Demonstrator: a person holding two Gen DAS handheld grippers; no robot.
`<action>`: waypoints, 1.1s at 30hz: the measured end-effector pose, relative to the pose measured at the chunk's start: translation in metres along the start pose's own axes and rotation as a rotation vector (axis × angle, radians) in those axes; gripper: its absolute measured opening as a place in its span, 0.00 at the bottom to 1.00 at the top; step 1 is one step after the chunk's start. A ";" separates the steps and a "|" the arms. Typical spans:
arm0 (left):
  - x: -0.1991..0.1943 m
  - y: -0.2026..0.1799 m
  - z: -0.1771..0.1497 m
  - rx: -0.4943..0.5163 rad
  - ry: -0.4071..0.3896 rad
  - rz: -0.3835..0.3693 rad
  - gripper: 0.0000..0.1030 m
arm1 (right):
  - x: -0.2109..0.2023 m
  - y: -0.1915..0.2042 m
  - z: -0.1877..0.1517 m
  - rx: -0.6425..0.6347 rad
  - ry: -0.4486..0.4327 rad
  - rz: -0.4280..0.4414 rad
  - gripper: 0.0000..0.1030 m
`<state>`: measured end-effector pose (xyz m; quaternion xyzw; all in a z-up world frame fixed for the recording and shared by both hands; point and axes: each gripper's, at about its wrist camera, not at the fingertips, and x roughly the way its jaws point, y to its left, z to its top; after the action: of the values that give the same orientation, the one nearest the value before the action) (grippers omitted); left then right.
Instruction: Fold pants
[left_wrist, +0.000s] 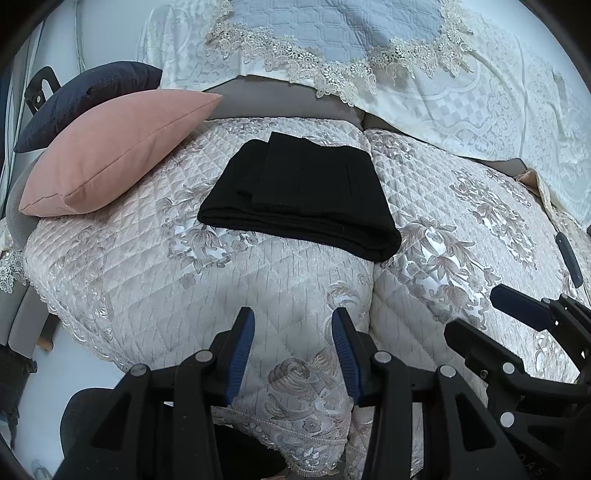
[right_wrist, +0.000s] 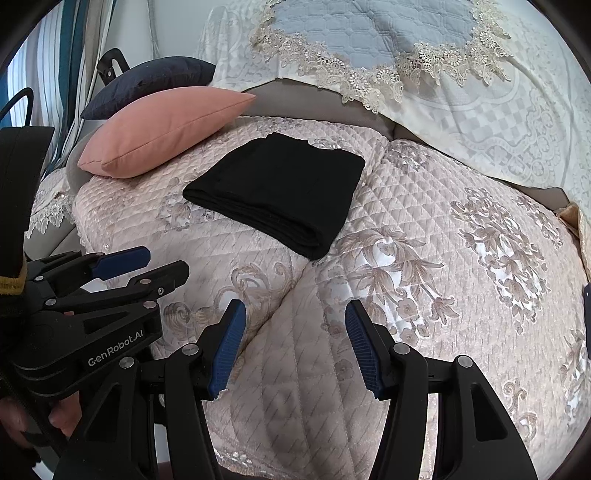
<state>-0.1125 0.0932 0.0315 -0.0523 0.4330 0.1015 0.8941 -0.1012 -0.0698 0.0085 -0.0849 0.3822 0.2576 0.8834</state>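
Observation:
The black pants lie folded into a compact rectangle on the quilted sofa seat; they also show in the right wrist view. My left gripper is open and empty, held back above the seat's front edge, well short of the pants. My right gripper is open and empty, also near the front edge, to the right of the left one. The right gripper shows at the right of the left wrist view. The left gripper shows at the left of the right wrist view.
A pink cushion lies left of the pants with a dark navy cushion behind it. The quilted floral seat cover spans the sofa. A lace-edged throw drapes the backrest. Curtains hang at far left.

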 end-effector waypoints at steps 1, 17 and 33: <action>0.000 -0.001 0.000 0.001 0.000 0.000 0.45 | 0.000 0.000 0.000 0.000 0.000 0.001 0.55; 0.000 -0.002 0.000 -0.003 0.002 0.001 0.45 | 0.001 0.000 0.000 0.001 0.002 0.002 0.55; -0.001 0.000 -0.001 -0.006 0.001 0.004 0.45 | 0.001 0.002 0.000 -0.001 0.001 0.004 0.55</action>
<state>-0.1138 0.0924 0.0316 -0.0543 0.4333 0.1048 0.8935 -0.1015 -0.0677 0.0077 -0.0847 0.3825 0.2594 0.8827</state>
